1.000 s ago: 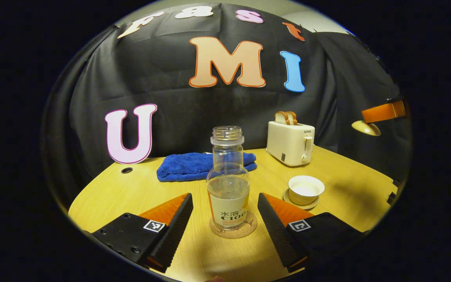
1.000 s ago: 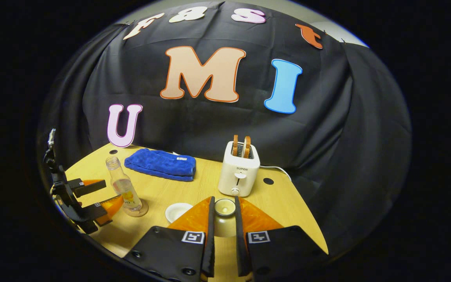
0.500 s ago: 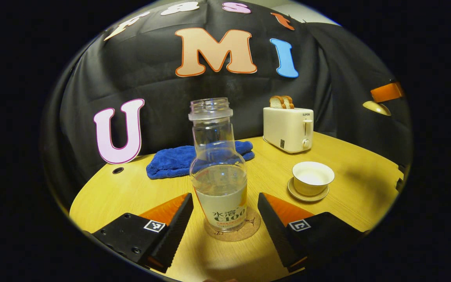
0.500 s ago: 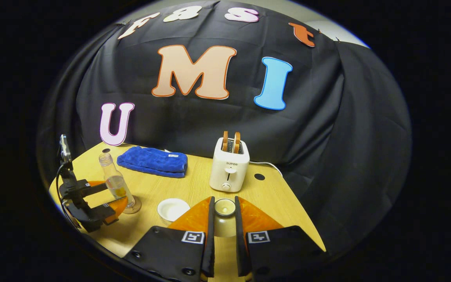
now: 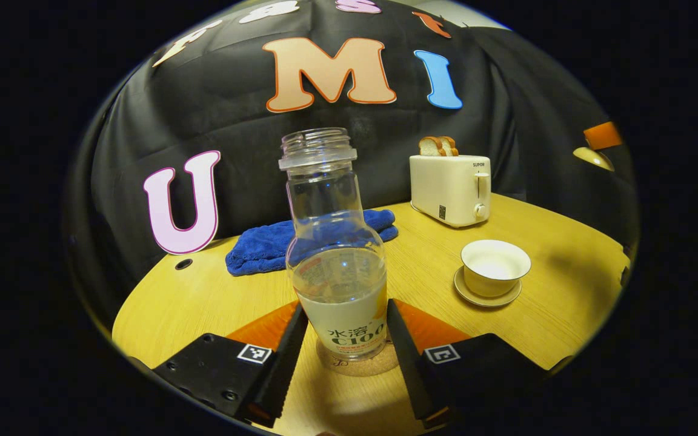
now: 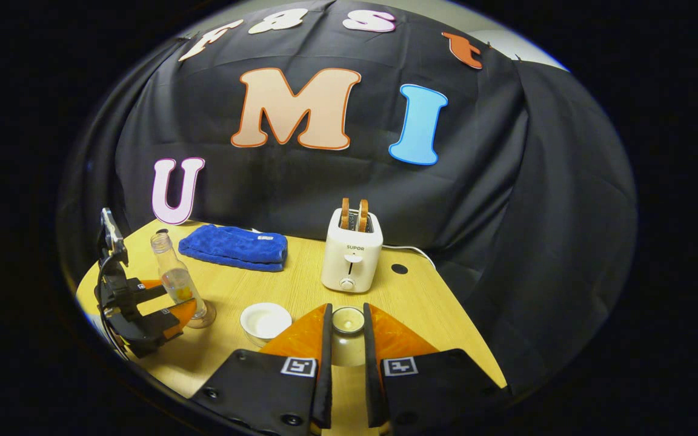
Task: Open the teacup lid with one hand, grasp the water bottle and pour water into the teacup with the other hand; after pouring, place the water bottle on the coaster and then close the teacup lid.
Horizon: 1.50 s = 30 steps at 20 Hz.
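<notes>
Left gripper view first: left gripper (image 5: 347,330) is level over the table (image 5: 203,303), its two fingers flanking the lower body of the water bottle (image 5: 337,254). Both fingers lie against the label sides and grasp the bottle. One uncapped bottle, partly filled, stands upright on one cork coaster (image 5: 358,363). One open teacup (image 5: 494,266) sits on its saucer (image 5: 487,297) to the right, well apart from the bottle. Behind lie one blue towel (image 5: 258,248) and one toaster (image 5: 451,188) with two bread slices. The right gripper with the lid shows at the far right edge, raised above the table.

Right gripper view: right gripper (image 6: 347,339) points forward and is clenched on one teacup lid (image 6: 348,321), held between both fingers above the table edge. The teacup (image 6: 265,320) stands just left of the fingers, uncovered. Farther left, the left gripper (image 6: 170,303) brackets the bottle (image 6: 176,281). The toaster (image 6: 351,257) stands beyond the lid, the towel (image 6: 234,247) behind the bottle.
</notes>
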{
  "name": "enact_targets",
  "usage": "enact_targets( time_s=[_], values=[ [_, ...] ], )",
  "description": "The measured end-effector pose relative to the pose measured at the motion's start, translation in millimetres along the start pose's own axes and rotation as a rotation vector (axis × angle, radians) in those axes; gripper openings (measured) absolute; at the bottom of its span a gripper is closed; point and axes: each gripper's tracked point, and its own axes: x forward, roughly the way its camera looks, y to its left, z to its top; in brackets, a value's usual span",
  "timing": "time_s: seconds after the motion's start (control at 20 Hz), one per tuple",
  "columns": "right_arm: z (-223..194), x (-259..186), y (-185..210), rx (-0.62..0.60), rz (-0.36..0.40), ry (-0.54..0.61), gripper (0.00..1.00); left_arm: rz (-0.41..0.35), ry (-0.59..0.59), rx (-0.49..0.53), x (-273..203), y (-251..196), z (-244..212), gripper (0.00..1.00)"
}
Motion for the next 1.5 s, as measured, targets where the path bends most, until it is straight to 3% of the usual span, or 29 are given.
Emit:
enact_targets(
  time_s=[0.15,0.85,1.5],
  values=[
    [-5,0,-4,0.021,-0.002,0.003,0.25,0.006,0.018,0.053,0,0,2,0.72],
    [-32,-2,-23,0.073,0.007,0.022,0.24,0.138,0.052,0.542,0,7,32,0.71],
    [-45,4,-26,0.076,0.060,0.037,0.25,0.066,0.147,0.903,9,-2,26,0.69]
  ],
)
